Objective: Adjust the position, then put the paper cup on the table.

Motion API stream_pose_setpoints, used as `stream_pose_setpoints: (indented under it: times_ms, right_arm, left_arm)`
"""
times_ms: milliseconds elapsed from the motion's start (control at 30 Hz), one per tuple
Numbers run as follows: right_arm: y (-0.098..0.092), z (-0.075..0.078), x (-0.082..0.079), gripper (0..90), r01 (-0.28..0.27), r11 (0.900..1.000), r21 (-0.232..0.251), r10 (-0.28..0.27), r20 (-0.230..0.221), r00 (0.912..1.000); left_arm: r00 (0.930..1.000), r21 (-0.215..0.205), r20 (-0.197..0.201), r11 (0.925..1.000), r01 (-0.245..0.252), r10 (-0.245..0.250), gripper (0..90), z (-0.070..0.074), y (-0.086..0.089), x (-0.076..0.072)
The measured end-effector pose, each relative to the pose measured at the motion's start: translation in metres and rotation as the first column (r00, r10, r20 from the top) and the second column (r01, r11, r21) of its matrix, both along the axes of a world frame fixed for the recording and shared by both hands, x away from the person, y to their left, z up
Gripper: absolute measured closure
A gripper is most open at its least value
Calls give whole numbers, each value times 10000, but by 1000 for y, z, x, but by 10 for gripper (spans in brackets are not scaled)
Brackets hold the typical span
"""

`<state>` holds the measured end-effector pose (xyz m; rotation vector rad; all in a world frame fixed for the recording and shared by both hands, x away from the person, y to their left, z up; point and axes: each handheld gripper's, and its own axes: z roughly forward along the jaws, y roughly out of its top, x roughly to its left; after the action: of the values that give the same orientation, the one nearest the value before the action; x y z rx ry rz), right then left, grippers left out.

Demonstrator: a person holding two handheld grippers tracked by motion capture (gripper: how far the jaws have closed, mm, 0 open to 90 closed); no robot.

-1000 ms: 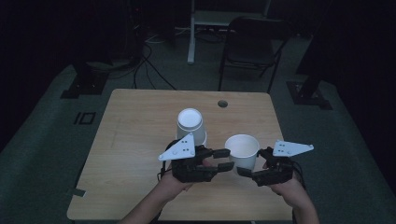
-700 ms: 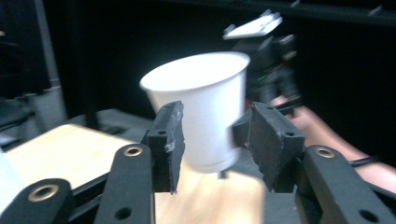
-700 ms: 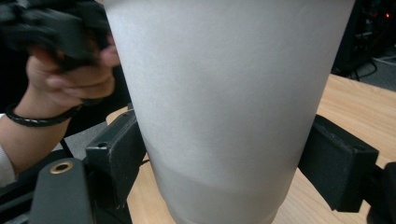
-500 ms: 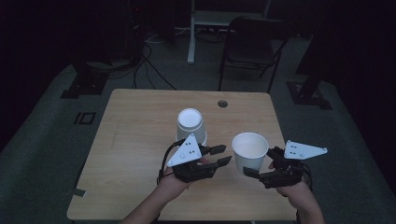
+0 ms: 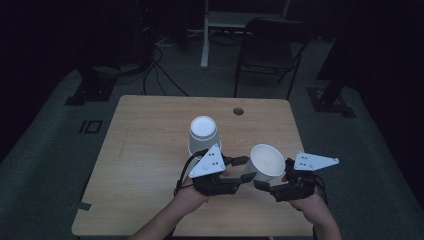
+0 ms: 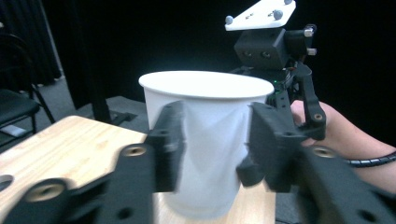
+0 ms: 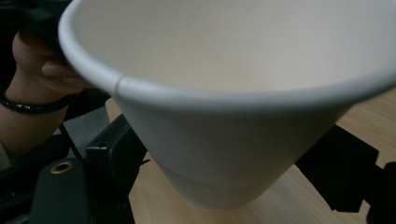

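Wooden table (image 5: 150, 150) seen from above in a dim room, with a round cable hole (image 5: 238, 111) near its far edge and a black folding chair (image 5: 270, 55) on the floor beyond. An inverted white paper cup (image 5: 204, 135) stands base-up near the table's middle, just beyond the left gripper (image 5: 240, 172) and apart from it. Nothing lies between the two grippers other than the upright white paper cup (image 5: 266, 162), which sits toward the near right of the table, mouth upward and slightly tilted toward the camera, its long axis close to vertical and its narrower base downward.

The right gripper (image 5: 262, 186) reaches in from the right; in the right gripper view its black jaws flank the cup's (image 7: 233, 116) lower wall on both sides and appear pressed to it, grasping the cup. The left gripper (image 6: 215, 144) faces it from the opposite side; its jaws have just been opening and, in the left gripper view, stand either side of the cup (image 6: 205, 140), whose wall shows creases between them. Whether its pads press the wall cannot be told with certainty; the grip looks released.
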<state>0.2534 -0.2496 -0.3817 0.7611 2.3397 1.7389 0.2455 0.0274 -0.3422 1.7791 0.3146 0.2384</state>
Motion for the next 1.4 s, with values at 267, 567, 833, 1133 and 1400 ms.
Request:
stream_pose_setpoints:
  times_ms: [267, 567, 833, 1133, 1400]
  right_arm:
    - [-12, 9, -2, 199, 395, 9989, 237, -401, 281, 9988]
    - [-18, 12, 0, 199, 1016, 9944, 300, -1028, 431, 9938]
    - [-18, 8, 9, 199, 1579, 9874, 96, -1582, 454, 9864]
    - [-13, -4, 28, 200, 2542, 9667, -303, -2526, 474, 9664]
    - [-15, -20, 51, 199, 3625, 9311, -406, -3608, 435, 9316]
  left_arm:
    - [9981, -490, 56, 9969, -610, 614, 278, 4, 19, -1]
    - [9953, -209, 266, 9955, -922, 928, 159, 4, 43, -9]
    - [9851, 61, 439, 9860, -1666, 1662, 98, -1, 72, -15]
    - [9674, 233, 401, 9677, -2510, 2500, 97, -18, 107, -15]
    - [9332, 256, -97, 9330, -3589, 3593, 82, -44, 140, -6]
